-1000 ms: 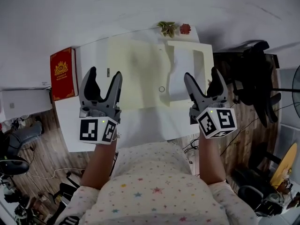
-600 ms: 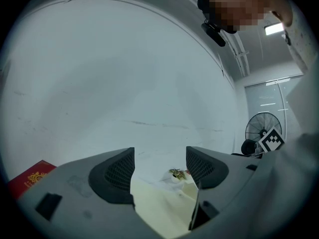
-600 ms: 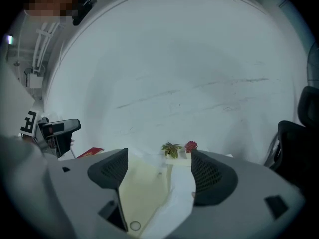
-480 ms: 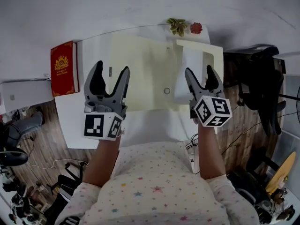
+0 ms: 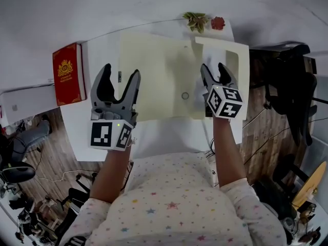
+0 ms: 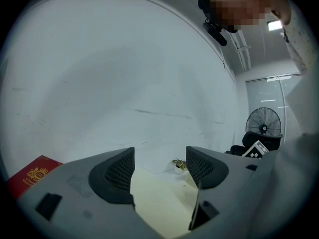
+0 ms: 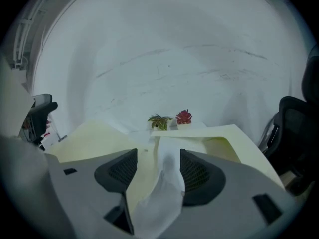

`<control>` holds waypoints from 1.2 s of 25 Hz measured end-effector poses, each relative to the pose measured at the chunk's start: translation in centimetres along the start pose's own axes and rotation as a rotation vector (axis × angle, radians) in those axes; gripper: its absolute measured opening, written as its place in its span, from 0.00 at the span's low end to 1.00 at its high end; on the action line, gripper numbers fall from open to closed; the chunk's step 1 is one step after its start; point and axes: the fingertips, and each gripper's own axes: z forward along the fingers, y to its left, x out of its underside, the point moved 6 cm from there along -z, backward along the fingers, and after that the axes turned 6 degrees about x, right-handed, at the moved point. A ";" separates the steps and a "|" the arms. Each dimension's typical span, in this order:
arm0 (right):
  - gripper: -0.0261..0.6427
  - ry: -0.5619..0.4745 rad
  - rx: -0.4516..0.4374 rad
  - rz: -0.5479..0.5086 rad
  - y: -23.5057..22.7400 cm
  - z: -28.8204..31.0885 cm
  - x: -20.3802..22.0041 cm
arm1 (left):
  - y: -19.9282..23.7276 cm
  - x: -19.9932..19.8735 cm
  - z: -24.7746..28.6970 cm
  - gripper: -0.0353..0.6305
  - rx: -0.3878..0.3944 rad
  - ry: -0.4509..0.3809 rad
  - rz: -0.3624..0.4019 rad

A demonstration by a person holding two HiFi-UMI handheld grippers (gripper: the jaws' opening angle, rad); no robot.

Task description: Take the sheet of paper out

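Cream-yellow folder; white sheet of paper; red book with a gold crest; white bench; green plant; red plant.

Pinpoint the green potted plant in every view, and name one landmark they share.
Head view: green potted plant, top, right of centre.
Left gripper view: small, low centre, seen between the jaws.
Right gripper view: centre.
Shared landmark: cream folder in front of it.

The white sheet of paper is lying in the right half of the open pale yellow paper folder on the white desk. Its near end is bulging upward, crumpled, between the parted jaws of the right hand-held gripper.
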 end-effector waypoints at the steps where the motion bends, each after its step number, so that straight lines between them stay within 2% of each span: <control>1: 0.44 0.018 0.007 -0.007 0.0 0.4 0.4 | 0.0 0.1 0.1 0.50 0.001 0.002 -0.001; 7: 0.39 0.146 0.034 -0.026 -0.5 2.3 2.6 | -0.2 0.6 0.7 0.50 0.005 0.017 -0.001; 11: 0.39 0.199 0.027 -0.031 -0.6 3.0 3.6 | -0.3 0.8 0.9 0.50 0.008 0.020 -0.003; 30: 0.41 0.296 0.058 -0.114 -0.4 4.6 5.2 | -0.3 1.3 0.7 0.50 -0.016 0.030 -0.008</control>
